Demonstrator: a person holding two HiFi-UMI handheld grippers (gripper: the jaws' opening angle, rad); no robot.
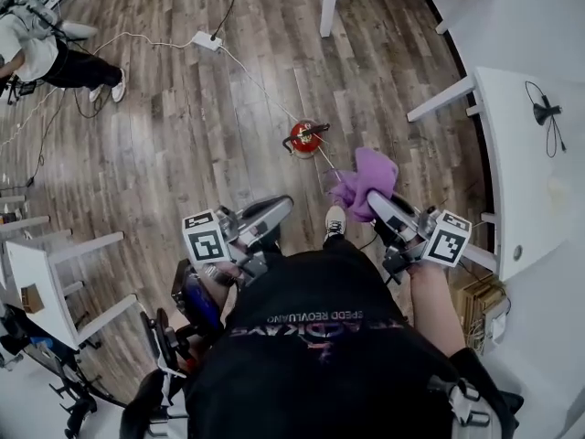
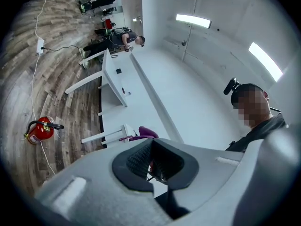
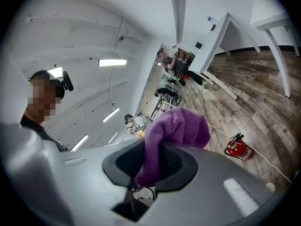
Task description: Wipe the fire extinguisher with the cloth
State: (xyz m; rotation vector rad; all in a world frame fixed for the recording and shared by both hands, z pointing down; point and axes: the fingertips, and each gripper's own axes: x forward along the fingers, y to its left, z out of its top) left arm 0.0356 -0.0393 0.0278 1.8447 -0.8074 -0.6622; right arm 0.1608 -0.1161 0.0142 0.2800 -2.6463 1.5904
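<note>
A small red fire extinguisher (image 1: 304,139) stands on the wood floor ahead of me. It also shows in the left gripper view (image 2: 40,130) and in the right gripper view (image 3: 239,147). My right gripper (image 1: 377,201) is shut on a purple cloth (image 1: 366,181), which bunches out past its jaws (image 3: 176,128). The cloth hangs in the air, to the right of the extinguisher and nearer to me, apart from it. My left gripper (image 1: 278,208) is shut with nothing in it (image 2: 150,161) and is held level, short of the extinguisher. The cloth peeks over its jaws (image 2: 146,133).
A white power strip (image 1: 206,40) lies on the floor, and its cable runs past the extinguisher. A white desk (image 1: 526,154) stands at the right, a table leg (image 1: 329,3) at the top, more white furniture (image 1: 55,273) at the left. A person (image 1: 37,53) crouches at the upper left.
</note>
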